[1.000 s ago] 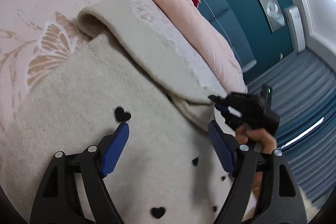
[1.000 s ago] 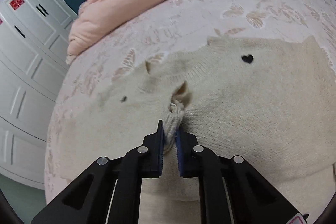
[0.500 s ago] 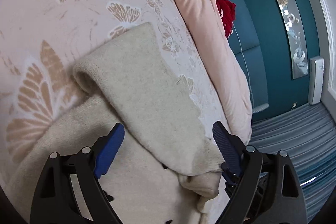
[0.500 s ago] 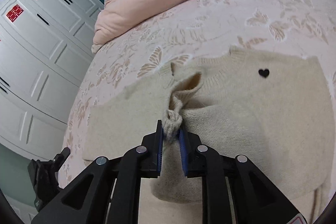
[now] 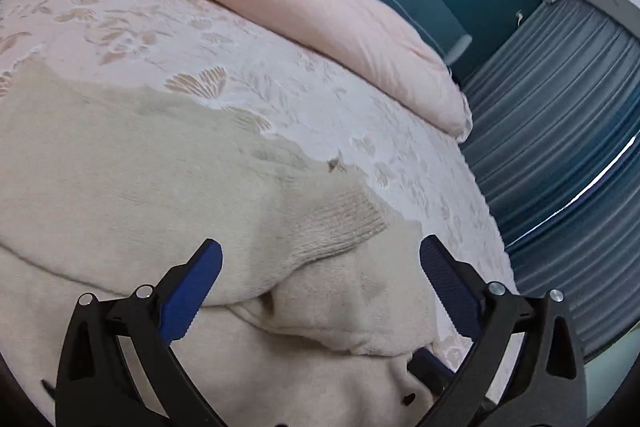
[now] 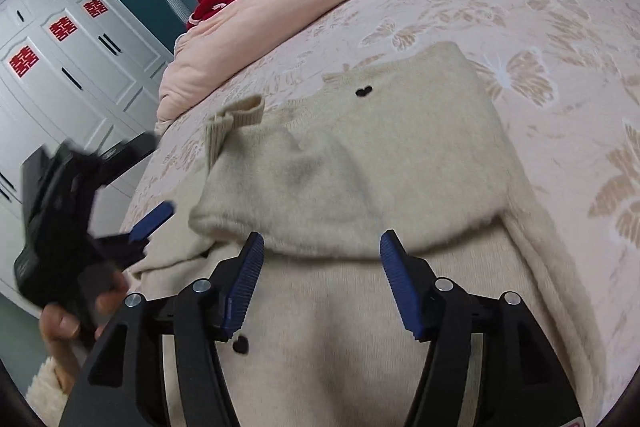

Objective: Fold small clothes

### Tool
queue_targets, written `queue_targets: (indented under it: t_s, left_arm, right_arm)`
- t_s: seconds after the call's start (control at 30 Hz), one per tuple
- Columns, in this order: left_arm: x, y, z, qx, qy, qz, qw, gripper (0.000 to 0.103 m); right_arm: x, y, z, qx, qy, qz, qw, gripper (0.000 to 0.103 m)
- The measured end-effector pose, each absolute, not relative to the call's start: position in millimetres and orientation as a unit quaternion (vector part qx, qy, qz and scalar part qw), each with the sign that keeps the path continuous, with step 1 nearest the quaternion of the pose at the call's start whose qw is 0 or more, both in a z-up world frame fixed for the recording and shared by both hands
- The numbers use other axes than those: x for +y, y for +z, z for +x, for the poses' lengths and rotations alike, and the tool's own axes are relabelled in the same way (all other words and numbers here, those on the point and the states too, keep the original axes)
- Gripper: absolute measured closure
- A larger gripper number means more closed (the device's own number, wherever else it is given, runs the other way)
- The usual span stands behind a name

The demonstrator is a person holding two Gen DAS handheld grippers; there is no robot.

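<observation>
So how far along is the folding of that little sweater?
Partway. The cream sweater lies on the bed with a sleeve already folded across its body, ribbed cuff on top. Nothing is in hand: the right tool and left tool are both open above it. The remaining folds look undone.

2 wrist views, close, low, sharing cream sweater (image 5: 168, 187)

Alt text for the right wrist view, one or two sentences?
The open right gripper hovers over a cream sweater with black hearts, a sleeve folded across it, on a pink bedspread. The left gripper, blurred, is at the left.
</observation>
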State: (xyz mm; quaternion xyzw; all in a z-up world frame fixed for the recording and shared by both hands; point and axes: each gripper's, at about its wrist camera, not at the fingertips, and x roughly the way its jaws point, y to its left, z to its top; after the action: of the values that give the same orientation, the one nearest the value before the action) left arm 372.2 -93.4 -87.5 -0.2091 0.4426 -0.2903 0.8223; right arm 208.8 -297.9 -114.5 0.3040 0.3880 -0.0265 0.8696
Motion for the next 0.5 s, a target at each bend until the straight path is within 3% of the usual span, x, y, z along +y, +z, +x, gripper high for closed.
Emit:
queue_targets:
  t_s: [0.07,0.1,0.13,0.2,0.33,0.5]
  left_arm:
    - [-115,-108,386,0.471,-0.288,-0.217,0.805,0.022]
    - [-120,-117,393,0.485,-0.274,-0.221,0.8,0.052]
    - [-118,-125,399,0.496,-0.261,-0.233,0.795,0.068]
    - [-101,-128,406,0.495,-0.255,-0.294,0.777,0.084]
    - [-49,-87,401,0.427,-0.262,-0.321,0.804,0.094]
    - [0,-42,393,0.384,-0.268,-0.298,0.832,0.094]
  right_arm:
    - [-290,-121,196,0.397,-0.015,0.302,0.867,0.043]
    - [-285,-124,192,0.402,-0.01,0.3,0.865,0.043]
    - [-280,-128,190,0.408,-0.003,0.298,0.863,0.043]
    - [-271,-135,190,0.415,0.006,0.302,0.858,0.043]
    - [-250,-142,218,0.413,0.035,0.315,0.854,0.042]
    - [-222,-143,276,0.395,0.049,0.336,0.854,0.028]
